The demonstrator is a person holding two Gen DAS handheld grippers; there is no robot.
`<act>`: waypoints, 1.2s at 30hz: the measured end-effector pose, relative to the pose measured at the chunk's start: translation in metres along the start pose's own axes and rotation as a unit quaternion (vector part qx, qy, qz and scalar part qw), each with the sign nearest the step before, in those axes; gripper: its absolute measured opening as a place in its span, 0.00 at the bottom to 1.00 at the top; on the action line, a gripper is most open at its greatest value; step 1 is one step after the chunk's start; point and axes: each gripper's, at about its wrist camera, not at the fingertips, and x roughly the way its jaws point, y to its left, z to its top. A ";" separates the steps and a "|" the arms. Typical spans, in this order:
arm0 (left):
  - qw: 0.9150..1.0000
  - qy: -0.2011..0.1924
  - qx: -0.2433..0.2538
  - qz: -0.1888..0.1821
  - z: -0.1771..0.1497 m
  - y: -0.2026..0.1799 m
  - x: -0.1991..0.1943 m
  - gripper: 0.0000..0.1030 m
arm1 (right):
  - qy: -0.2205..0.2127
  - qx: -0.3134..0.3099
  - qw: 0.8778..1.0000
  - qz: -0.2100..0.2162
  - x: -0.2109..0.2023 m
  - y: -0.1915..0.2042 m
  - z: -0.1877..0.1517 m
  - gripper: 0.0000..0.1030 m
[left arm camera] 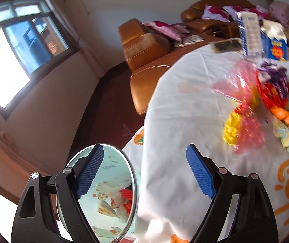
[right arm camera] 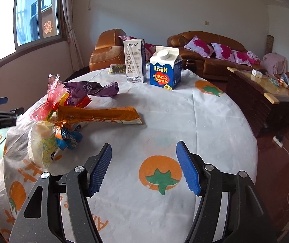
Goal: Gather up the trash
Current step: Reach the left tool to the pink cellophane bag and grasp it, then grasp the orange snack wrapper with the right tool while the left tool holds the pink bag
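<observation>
A pile of crumpled wrappers [right arm camera: 63, 113] lies on the left of the round table [right arm camera: 164, 121]: pink film, a purple wrapper [right arm camera: 89, 89], a long orange packet [right arm camera: 97, 115] and a pale bag [right arm camera: 43, 141]. The same pile shows in the left wrist view [left arm camera: 261, 101]. A tall white carton [right arm camera: 135, 60] and a blue carton [right arm camera: 165, 67] stand at the far side. My right gripper [right arm camera: 144, 168] is open and empty above the table's near part. My left gripper [left arm camera: 144, 174] is open and empty over the table's edge, above a light-blue bin [left arm camera: 103, 198] holding trash.
A brown leather sofa [right arm camera: 205, 48] with pink cushions stands behind the table. A wooden coffee table [right arm camera: 266, 87] is at the right, with a power strip and cable [right arm camera: 280, 141] on the floor. A window [right arm camera: 22, 20] is on the left wall.
</observation>
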 end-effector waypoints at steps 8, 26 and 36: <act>0.997 -0.021 -0.021 -0.077 -0.002 -0.038 -0.037 0.81 | -0.011 0.002 1.000 -0.008 -0.006 -0.001 0.001 0.67; 0.986 -0.004 0.045 -0.160 -0.001 -0.083 -0.020 0.11 | -0.010 0.012 1.000 -0.007 -0.002 -0.006 -0.004 0.69; 0.990 -0.042 0.064 -0.121 -0.014 -0.024 -0.047 0.11 | -0.007 0.017 1.000 -0.003 0.004 -0.002 0.008 0.69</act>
